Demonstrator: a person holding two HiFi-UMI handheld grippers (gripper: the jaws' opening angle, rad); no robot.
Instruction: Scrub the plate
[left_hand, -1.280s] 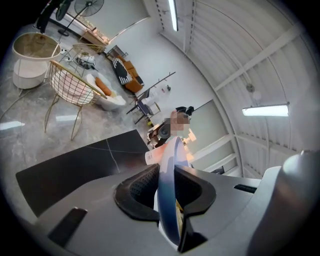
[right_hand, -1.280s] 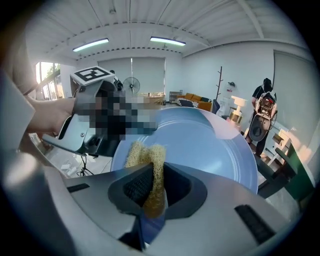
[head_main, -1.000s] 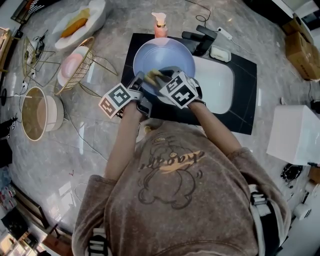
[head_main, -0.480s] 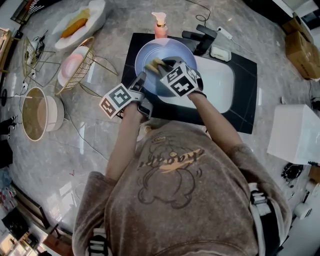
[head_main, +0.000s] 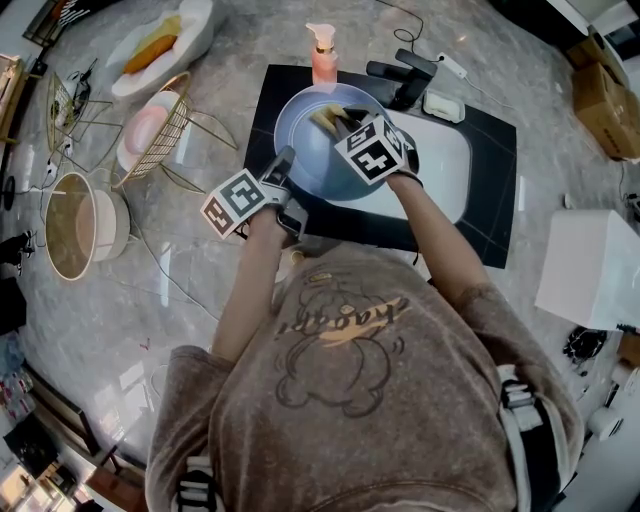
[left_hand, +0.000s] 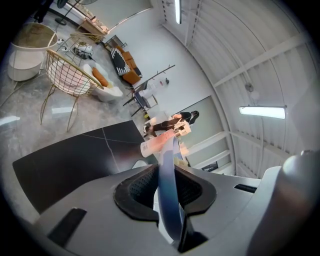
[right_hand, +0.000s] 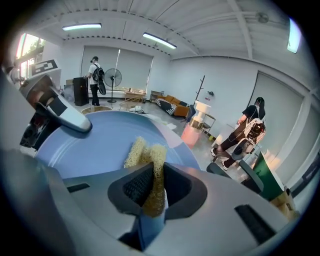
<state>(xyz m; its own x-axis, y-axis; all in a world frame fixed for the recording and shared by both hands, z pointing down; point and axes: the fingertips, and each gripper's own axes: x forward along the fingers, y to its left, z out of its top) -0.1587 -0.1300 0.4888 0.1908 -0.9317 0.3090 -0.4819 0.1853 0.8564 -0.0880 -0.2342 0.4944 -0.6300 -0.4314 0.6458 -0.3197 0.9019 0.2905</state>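
A light blue plate (head_main: 310, 150) is held up over the left end of the white sink (head_main: 440, 170). My left gripper (head_main: 283, 163) is shut on its near-left rim, which runs edge-on between the pads (left_hand: 167, 192) in the left gripper view. My right gripper (head_main: 335, 118) is shut on a yellow sponge (head_main: 325, 118) and presses it against the plate's far part. From the right gripper view, the sponge (right_hand: 147, 165) sticks out of the jaws onto the plate's blue face (right_hand: 100, 142), with the left gripper (right_hand: 55, 112) at the rim.
A pink soap bottle (head_main: 321, 52) and a black faucet (head_main: 405, 78) stand behind the sink on the black counter mat (head_main: 490, 220). To the left are a gold wire rack (head_main: 165, 125) with a pink dish, a white dish with food (head_main: 160, 40) and a round bin (head_main: 80, 225).
My right gripper has slid the sponge from the plate's middle toward its far edge. The left gripper has kept its hold on the rim and barely moved.
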